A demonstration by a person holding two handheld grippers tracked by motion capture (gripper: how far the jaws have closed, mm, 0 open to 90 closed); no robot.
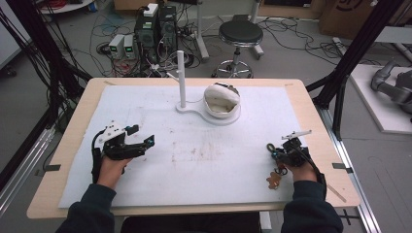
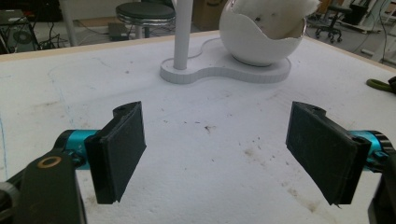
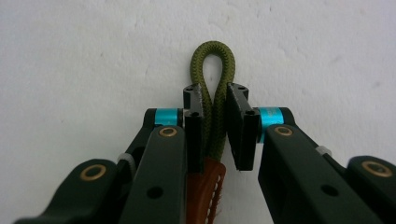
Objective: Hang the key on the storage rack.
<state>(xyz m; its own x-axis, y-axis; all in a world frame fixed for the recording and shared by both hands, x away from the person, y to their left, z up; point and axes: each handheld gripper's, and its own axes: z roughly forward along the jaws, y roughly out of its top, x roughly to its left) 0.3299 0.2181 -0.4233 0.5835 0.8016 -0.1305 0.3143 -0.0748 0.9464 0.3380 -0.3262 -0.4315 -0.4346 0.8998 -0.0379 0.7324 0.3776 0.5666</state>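
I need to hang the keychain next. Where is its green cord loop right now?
The loop is pinched in the right claw at the table's near right, its brown tag hanging beside the right hand.

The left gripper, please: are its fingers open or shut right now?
Open. The left gripper has its two fingers spread wide apart above the white mat, with nothing between them.

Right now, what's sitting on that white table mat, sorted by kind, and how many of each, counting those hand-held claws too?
Claws: 2, the left claw open, the right claw shut on a green cord loop
White stand with a post: 1
White egg-shaped shell on the stand: 1
Keychain, cord loop plus brown leather tag: 1
Total: 5
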